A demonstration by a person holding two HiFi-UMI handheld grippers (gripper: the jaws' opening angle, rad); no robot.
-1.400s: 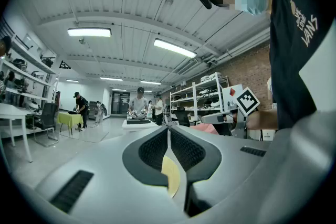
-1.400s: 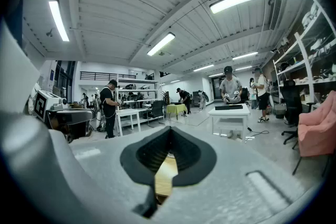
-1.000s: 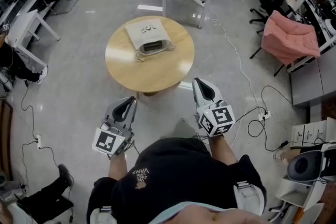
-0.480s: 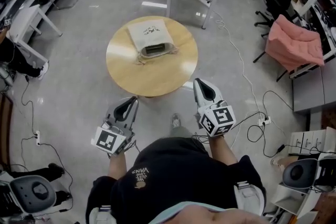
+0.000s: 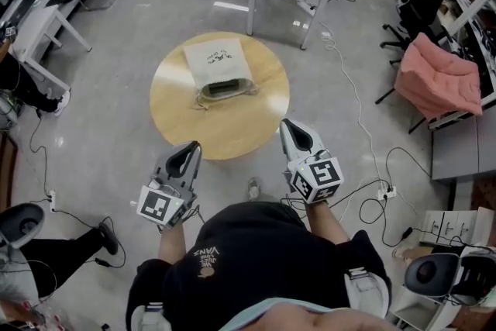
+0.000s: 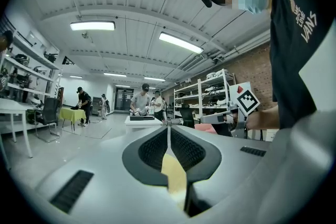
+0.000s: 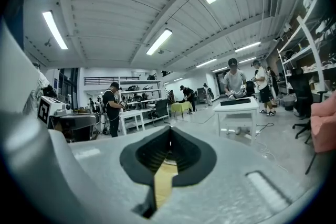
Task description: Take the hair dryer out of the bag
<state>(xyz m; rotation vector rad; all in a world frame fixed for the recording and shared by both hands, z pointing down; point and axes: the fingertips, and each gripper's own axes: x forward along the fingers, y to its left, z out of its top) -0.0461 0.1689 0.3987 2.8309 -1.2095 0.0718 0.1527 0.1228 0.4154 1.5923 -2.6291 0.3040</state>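
My left gripper (image 5: pixel 191 146) and right gripper (image 5: pixel 285 123) both have their jaws pressed together on nothing, and sit at the near edge of a round wooden table (image 5: pixel 256 128). On its far half lies a cream drawstring bag (image 5: pixel 215 62), with the dark hair dryer (image 5: pixel 222 87) showing in its open mouth.

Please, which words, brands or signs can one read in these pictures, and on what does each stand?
"VANS": on the person's black shirt, upside down in the head view; the smaller print by it is too small to read.
Print on the cloth bag: too small to read.
On the left gripper and the right gripper: square markers only, no words.
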